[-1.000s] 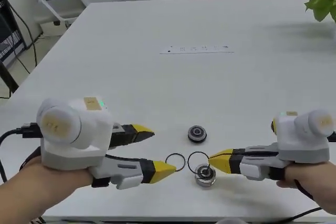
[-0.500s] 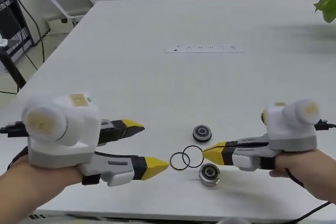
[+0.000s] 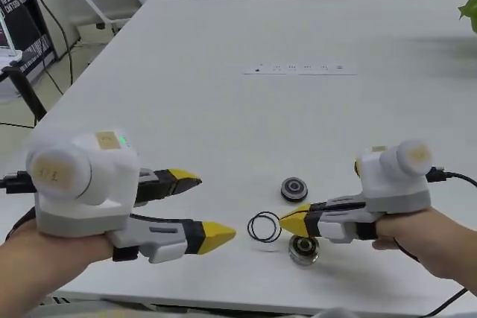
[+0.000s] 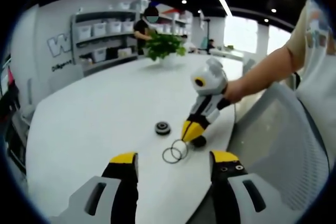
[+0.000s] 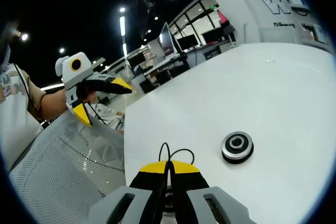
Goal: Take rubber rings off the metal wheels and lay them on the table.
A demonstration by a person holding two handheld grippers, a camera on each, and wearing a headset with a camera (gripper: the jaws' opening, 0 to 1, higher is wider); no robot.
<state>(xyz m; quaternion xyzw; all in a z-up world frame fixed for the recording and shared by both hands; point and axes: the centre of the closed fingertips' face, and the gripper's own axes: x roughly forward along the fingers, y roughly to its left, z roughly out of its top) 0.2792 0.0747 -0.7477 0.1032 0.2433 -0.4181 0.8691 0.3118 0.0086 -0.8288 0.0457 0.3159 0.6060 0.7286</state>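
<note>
Nearest you, the silver metal wheel [image 3: 302, 249] sits just under your right gripper [image 3: 287, 220]. Its jaws are closed and seem to pinch the edge of a thin black rubber ring [image 3: 270, 226]. That ring lies flat on the white table [image 3: 223, 109], overlapping a second black ring [image 3: 257, 228] on the side of your left gripper [image 3: 213, 206], whose jaws are spread and empty. Farther out, the dark-rimmed wheel [image 3: 294, 188] lies just ahead of the right tips, nearer that hand.

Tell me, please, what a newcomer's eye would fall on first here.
Over the white table, the open left gripper faces the shut right gripper, which seems to pinch two overlapping black rubber rings. One metal wheel lies just beyond; a second wheel sits under the right gripper.
</note>
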